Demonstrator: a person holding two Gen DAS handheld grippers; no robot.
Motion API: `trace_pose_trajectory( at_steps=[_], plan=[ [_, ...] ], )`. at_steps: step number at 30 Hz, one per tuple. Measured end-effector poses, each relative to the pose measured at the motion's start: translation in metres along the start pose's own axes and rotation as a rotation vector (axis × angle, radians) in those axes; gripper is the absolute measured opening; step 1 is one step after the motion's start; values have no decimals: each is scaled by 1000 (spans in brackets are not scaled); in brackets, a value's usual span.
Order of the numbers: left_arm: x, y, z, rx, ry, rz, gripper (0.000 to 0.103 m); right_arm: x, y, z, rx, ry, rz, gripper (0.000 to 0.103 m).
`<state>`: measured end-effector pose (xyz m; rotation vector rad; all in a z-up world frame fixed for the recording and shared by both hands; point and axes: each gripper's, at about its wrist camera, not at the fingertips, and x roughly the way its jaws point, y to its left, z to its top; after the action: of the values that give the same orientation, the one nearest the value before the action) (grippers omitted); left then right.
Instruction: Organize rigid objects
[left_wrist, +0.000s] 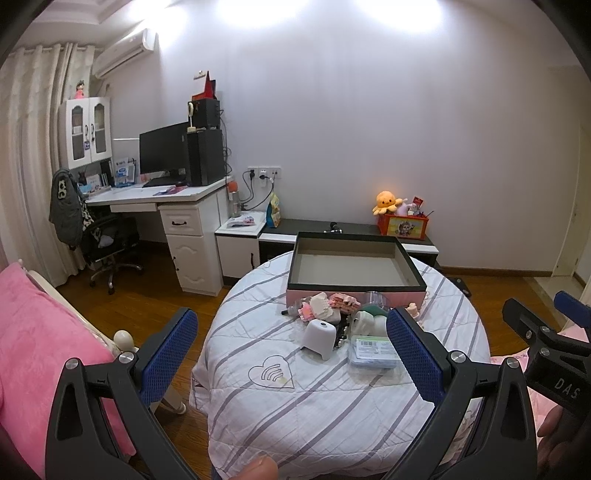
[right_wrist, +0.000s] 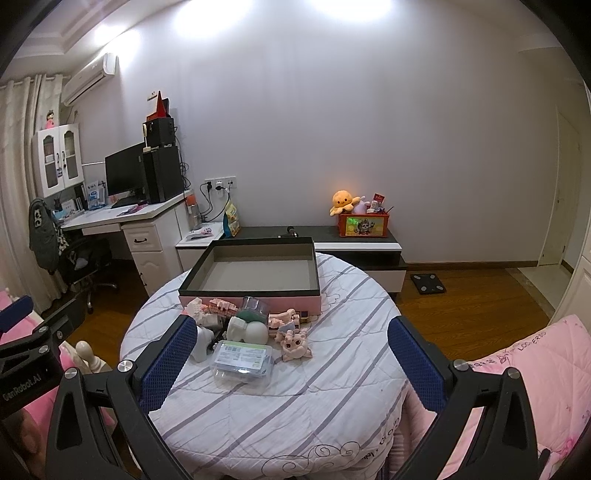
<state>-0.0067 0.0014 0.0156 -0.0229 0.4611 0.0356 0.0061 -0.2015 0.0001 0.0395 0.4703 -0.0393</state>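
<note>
Left claw (left_wrist: 291, 354): jaws wide apart, nothing between them, held above the near edge of the counter.
Right claw (right_wrist: 291, 360): jaws wide apart as well, gripping nothing, also above the near edge; its black frame shows at the right rim of the left wrist view.
Counter (right_wrist: 314, 398): round, covered by a white cloth with grey stripes.
Box (right_wrist: 255, 267): shallow, open on top, dark rim, pink outer wall, grey inside with nothing in it; it sits at the far edge of the counter.
Pile of small things (right_wrist: 251, 321): lies on the cloth right against the near wall of the box, about mid-counter.
White stool-shaped piece (left_wrist: 320, 338): at the left side of the pile, standing on short legs.
Clear plastic case (right_wrist: 242, 362): with a printed label, nearest the near edge, just in front of the pile.
Pink pig figure (right_wrist: 295, 343): at the right side of the pile, beside the case.
Pink brick model (left_wrist: 343, 301): touching the box wall.
Thumb (left_wrist: 258, 467): a fingertip shows at the bottom edge of the left wrist view.
</note>
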Motion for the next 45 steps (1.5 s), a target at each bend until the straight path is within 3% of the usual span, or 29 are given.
trace_pose_trajectory(
  at_steps=[20, 45],
  plan=[
    [1, 0, -2, -22, 2, -65, 103, 0, -2, 0, 1, -5, 2, 103],
    [3, 1, -6, -19, -15, -63, 103, -1, -1, 2, 4, -12, 0, 103]
  ],
)
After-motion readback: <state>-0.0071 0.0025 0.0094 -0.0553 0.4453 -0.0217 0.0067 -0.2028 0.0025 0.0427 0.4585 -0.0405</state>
